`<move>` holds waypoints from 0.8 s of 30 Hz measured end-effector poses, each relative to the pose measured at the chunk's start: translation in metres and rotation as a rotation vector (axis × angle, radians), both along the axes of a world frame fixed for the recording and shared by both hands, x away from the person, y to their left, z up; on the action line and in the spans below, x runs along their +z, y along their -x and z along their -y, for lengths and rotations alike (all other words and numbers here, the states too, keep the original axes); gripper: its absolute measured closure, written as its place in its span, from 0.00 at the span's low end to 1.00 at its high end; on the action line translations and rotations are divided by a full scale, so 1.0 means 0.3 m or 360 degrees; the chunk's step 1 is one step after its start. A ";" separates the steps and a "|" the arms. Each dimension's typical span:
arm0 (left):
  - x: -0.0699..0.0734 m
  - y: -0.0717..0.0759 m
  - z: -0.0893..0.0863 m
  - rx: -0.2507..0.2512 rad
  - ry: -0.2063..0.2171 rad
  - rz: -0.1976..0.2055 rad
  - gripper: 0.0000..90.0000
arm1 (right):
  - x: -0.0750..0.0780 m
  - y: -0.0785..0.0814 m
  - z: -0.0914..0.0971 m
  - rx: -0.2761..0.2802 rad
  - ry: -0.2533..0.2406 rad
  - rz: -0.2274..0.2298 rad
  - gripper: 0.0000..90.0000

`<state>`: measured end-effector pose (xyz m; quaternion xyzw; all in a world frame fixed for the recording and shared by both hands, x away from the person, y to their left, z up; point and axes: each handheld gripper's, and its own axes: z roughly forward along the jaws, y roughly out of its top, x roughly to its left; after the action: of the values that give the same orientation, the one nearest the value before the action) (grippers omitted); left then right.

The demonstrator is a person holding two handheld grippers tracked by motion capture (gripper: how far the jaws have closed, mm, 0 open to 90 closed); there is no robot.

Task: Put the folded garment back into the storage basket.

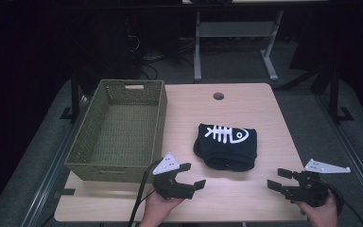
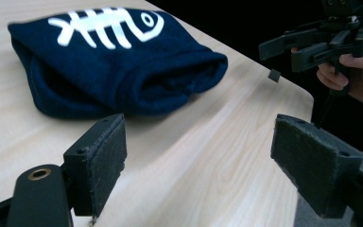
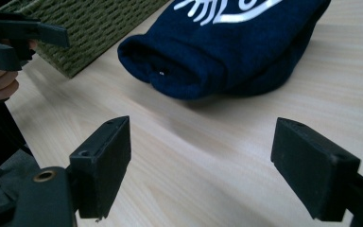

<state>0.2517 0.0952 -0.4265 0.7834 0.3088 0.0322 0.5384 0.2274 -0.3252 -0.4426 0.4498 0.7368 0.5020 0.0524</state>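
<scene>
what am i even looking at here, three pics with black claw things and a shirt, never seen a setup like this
A person sits at a wooden table and holds a handheld gripping tool in each hand; there is no robot arm. The high view looks down from above: the left tool and the right tool sit near the table's front edge. The other two pictures come from small cameras riding on each tool, looking out between its two black padded jaws. Both tools stand open and hold nothing.

On the table lies a folded dark blue garment with a white fish-skeleton print, between and just beyond the two tools. To its left stands an empty green woven basket. Each tool's camera also catches the other hand and its tool farther off.
</scene>
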 end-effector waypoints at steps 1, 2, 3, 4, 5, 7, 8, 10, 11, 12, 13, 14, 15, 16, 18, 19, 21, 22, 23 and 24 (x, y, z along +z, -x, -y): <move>0.005 -0.007 0.006 -0.0001 0.0011 -0.0001 0.21 | 0.004 -0.007 -0.002 0.0002 0.0004 0.0002 0.23; 0.007 -0.012 0.010 -0.0001 0.0010 0.0000 0.21 | 0.010 -0.017 -0.005 0.0005 0.0009 -0.0005 0.23; 0.011 -0.019 0.014 -0.0001 0.0002 -0.0002 0.21 | 0.019 -0.033 -0.010 0.0016 0.0014 0.0000 0.23; 0.012 -0.024 0.018 0.0004 0.0013 -0.0004 0.21 | 0.022 -0.040 -0.013 0.0021 0.0021 0.0001 0.23; 0.013 -0.031 0.020 -0.0001 0.0012 -0.0009 0.21 | 0.022 -0.040 -0.013 0.0021 0.0021 0.0001 0.23; 0.015 -0.044 0.024 0.0009 0.0016 -0.0021 0.21 | 0.035 -0.054 -0.019 0.0030 0.0029 -0.0003 0.23; 0.016 -0.051 0.024 0.0009 0.0019 -0.0024 0.21 | 0.042 -0.061 -0.023 0.0038 0.0032 -0.0002 0.23; 0.019 -0.062 0.027 0.0021 0.0008 -0.0024 0.21 | 0.058 -0.076 -0.028 0.0044 0.0043 0.0006 0.23; 0.021 -0.068 0.027 0.0029 0.0013 -0.0021 0.21 | 0.063 -0.081 -0.029 0.0047 0.0040 0.0005 0.23; 0.022 -0.072 0.027 0.0027 0.0016 -0.0030 0.21 | 0.071 -0.088 -0.032 0.0055 0.0041 0.0003 0.23; 0.024 -0.076 0.029 0.0027 0.0020 -0.0037 0.21 | 0.076 -0.091 -0.034 0.0052 0.0042 -0.0001 0.23; 0.027 -0.080 0.031 0.0028 0.0010 -0.0039 0.21 | 0.081 -0.096 -0.035 0.0059 0.0040 -0.0001 0.23; 0.029 -0.084 0.031 0.0024 0.0006 -0.0036 0.21 | 0.085 -0.101 -0.036 0.0061 0.0039 -0.0005 0.23; 0.031 -0.087 0.034 0.0022 0.0019 -0.0041 0.21 | 0.088 -0.105 -0.037 0.0065 0.0048 -0.0006 0.23; 0.037 -0.094 0.039 0.0021 0.0022 -0.0039 0.21 | 0.095 -0.114 -0.038 0.0076 0.0054 -0.0011 0.23; 0.039 -0.097 0.041 0.0024 0.0029 -0.0041 0.21 | 0.095 -0.118 -0.038 0.0077 0.0058 -0.0007 0.23; 0.043 -0.108 0.047 0.0020 0.0027 -0.0051 0.21 | 0.102 -0.127 -0.038 0.0081 0.0051 -0.0032 0.23; 0.044 -0.114 0.050 0.0025 0.0032 -0.0058 0.21 | 0.102 -0.127 -0.038 0.0081 0.0051 -0.0032 0.23; 0.045 -0.121 0.053 0.0029 0.0039 -0.0063 0.21 | 0.104 -0.131 -0.038 0.0084 0.0050 -0.0035 0.23; 0.047 -0.125 0.054 0.0028 0.0036 -0.0063 0.21 | 0.105 -0.136 -0.038 0.0087 0.0054 -0.0032 0.23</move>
<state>0.2893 0.0790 -0.4124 0.7750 0.3267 0.0180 0.5407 0.2681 -0.3138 -0.4110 0.4335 0.7578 0.4861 0.0389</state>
